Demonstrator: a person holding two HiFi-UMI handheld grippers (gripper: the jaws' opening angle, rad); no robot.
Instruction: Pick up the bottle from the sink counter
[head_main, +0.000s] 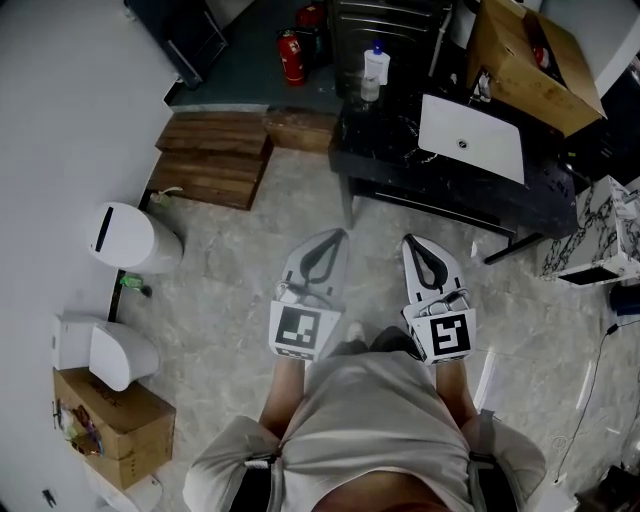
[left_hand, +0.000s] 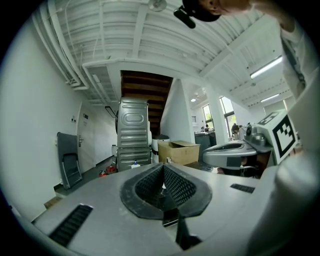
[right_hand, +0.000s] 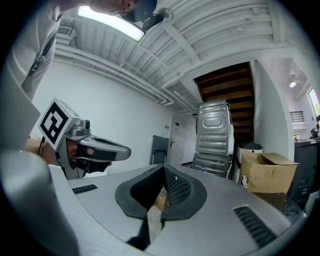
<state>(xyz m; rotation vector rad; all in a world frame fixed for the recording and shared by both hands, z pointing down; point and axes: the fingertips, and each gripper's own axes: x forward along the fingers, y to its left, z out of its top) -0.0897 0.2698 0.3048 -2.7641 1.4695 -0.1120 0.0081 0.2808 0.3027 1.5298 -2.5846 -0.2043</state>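
Note:
The white bottle (head_main: 376, 66) with a blue cap stands at the far left corner of the black sink counter (head_main: 390, 135), with a smaller bottle (head_main: 369, 91) just in front of it. A white basin (head_main: 472, 137) is set into the counter. Both grippers are held close to the person's body, well short of the counter. My left gripper (head_main: 338, 234) is shut and holds nothing, and so is my right gripper (head_main: 408, 241). In the left gripper view the bottle (left_hand: 134, 164) is tiny and far beyond the shut jaw tips (left_hand: 163, 166). The right gripper view shows its blue cap (right_hand: 202, 169) far off.
An open cardboard box (head_main: 530, 65) lies behind the counter on the right. Red fire extinguishers (head_main: 291, 57) and a tall metal unit (left_hand: 133, 132) stand behind it. Wooden pallets (head_main: 215, 160), white bins (head_main: 130, 238) and another box (head_main: 115, 425) line the left wall.

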